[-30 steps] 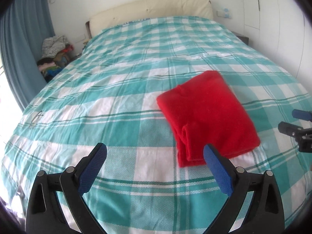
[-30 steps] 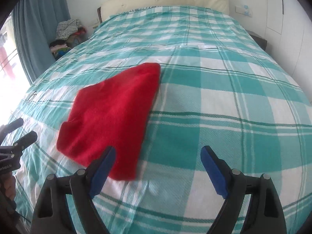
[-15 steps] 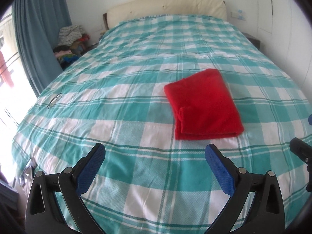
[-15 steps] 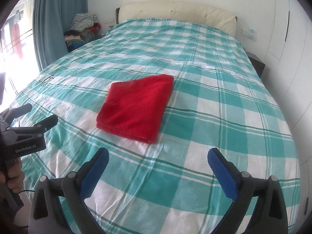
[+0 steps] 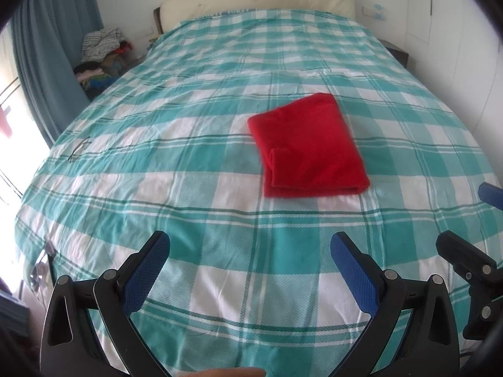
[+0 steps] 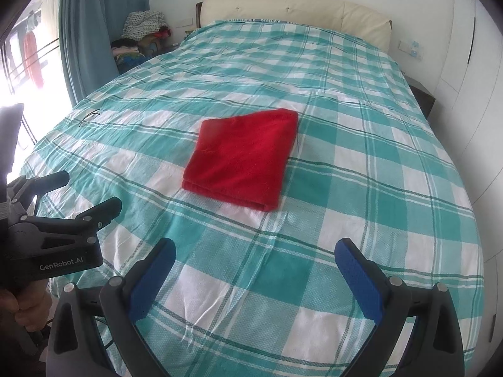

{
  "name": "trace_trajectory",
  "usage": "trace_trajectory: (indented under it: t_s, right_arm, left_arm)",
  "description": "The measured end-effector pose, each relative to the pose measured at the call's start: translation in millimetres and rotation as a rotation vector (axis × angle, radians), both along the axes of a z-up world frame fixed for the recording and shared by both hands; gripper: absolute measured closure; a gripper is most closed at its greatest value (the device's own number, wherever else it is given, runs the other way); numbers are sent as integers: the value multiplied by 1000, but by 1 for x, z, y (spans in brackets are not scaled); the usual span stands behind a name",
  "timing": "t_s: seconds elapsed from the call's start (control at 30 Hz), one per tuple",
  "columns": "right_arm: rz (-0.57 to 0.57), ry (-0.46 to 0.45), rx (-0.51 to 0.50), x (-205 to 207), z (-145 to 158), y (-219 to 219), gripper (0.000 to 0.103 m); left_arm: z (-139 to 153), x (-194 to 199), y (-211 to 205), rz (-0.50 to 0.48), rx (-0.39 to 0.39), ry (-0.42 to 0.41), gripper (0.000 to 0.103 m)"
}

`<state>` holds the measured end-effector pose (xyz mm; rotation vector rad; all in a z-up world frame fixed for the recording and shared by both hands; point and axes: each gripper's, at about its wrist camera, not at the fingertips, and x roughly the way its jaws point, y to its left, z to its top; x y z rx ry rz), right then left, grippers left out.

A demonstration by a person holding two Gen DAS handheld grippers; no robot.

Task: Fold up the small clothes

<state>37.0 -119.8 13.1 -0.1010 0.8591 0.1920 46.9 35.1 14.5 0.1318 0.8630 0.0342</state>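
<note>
while both grippers hover wide open and empty, left gripper [image 5: 250,251], right gripper [image 6: 254,259], folded red cloth [image 6: 242,158] on checked bedspread [image 6: 345,144]

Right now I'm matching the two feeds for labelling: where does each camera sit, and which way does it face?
Left wrist: rides the left hand-held gripper, looking down the bed toward the headboard; its open blue fingers frame the bottom, the right hand-held gripper's tips show at the right edge.
Right wrist: rides the right hand-held gripper, same heading; its open fingers below, the left hand-held gripper and a hand at left.
Shared: the folded red cloth, bed, headboard, curtain.
</note>
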Motion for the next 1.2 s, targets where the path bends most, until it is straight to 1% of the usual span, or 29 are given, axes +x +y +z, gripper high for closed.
trace_trajectory:
  t_s: [0.13,0.27,0.4,0.6,0.87,1.03,1.2]
  right_arm:
    - [12,4,8,-5,2,3,1]
    - [9,4,29,-9,6,0,1]
    - [4,16,71,-12,8,-4,1]
    - [2,29,95,-19,7,-9,1]
    - [-14,26,62,-22,9,-11,1]
    - [-12,13,47,-20,10,-7,1]
    - [0,14,32,-20,7,-2,1]
  left_arm:
    - [0,-6,-2,-10,0,7,1]
    - [1,-11,0,-13,-9,13,1]
    - [3,-15,1,-10,-9,16,0]
    - [5,-20,3,-16,-18,18,0]
    - [13,-27,10,6,-57,-16,0]
    - [17,-25,11,3,-45,-32,0]
    - [17,-25,11,2,-48,-32,0]
